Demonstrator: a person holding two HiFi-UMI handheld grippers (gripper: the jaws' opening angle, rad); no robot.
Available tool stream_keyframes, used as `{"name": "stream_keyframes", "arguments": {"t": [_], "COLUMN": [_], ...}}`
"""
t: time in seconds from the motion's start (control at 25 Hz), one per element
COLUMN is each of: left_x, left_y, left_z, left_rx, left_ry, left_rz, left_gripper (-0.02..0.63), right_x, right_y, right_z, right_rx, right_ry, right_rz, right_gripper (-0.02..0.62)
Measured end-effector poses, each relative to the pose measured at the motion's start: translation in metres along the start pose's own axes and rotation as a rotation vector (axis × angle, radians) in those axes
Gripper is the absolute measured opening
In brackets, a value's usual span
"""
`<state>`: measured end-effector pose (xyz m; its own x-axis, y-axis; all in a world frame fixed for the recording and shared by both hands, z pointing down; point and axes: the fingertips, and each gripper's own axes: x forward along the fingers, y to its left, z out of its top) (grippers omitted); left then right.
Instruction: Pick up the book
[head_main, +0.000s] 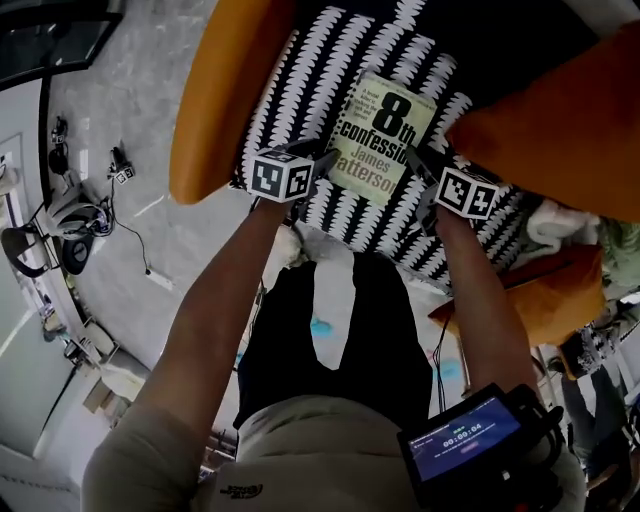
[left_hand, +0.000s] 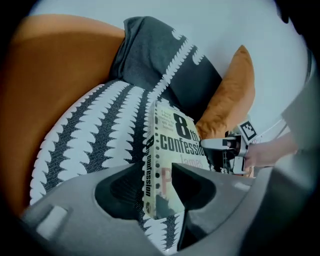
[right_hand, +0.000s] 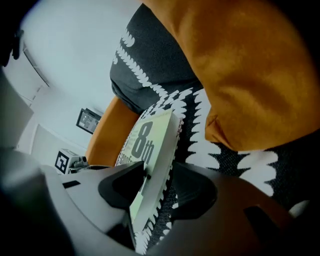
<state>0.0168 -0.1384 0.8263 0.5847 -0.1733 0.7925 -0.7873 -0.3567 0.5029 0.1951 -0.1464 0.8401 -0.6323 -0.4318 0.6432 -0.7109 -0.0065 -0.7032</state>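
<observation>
Both released: your left gripper (left_hand: 156, 187) straddles the book (head_main: 385, 135) at its spine, your right gripper (right_hand: 157, 192) the opposite edge, set for a two-sided clamp.

One book (head_main: 380, 135), two grippers (head_main: 325, 162) (head_main: 418, 162), two marker cubes (head_main: 282, 173) (head_main: 467, 192).

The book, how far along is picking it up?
Done: the left gripper and right gripper are at the book, one at each side edge. In hand: both sets of jaws stand open around those edges, not clamped. Remaining: close and lift; the book lies on the patterned cushion.
</observation>
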Motion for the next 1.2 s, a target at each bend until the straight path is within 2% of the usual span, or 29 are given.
{"name": "stream_keyframes", "arguments": {"t": [0.12,0.2,0.24,0.48,0.76,1.2], "left_x": [0.014,0.015,0.013,0.004,-0.041,-0.151], "left_y": [0.001,-0.002,-0.004,-0.014,-0.021,-0.071], "left_z": [-0.004,-0.005,-0.005,0.000,0.007,0.033], "left_rx": [-0.011,-0.032,-0.039,0.001,0.004,0.030], "left_ry": [0.039,0.057,0.063,0.105,0.065,-0.018], "left_rz": [-0.027,-0.049,-0.060,-0.056,-0.075,-0.097], "left_gripper": [0.183,0.180,0.172,0.155,0.150,0.143], "right_x": [0.006,0.006,0.005,-0.009,-0.025,-0.097], "right_y": [0.004,0.009,0.011,0.021,0.066,0.170], "right_z": [-0.005,-0.006,-0.006,0.002,0.012,0.040], "right_rx": [0.040,0.063,0.067,0.105,0.105,0.034], "right_ry": [-0.004,-0.016,-0.021,-0.053,-0.085,-0.141], "right_rz": [0.025,0.036,0.035,0.030,0.046,0.089], "right_gripper": [0.175,0.124,0.123,0.094,0.086,0.078]}}
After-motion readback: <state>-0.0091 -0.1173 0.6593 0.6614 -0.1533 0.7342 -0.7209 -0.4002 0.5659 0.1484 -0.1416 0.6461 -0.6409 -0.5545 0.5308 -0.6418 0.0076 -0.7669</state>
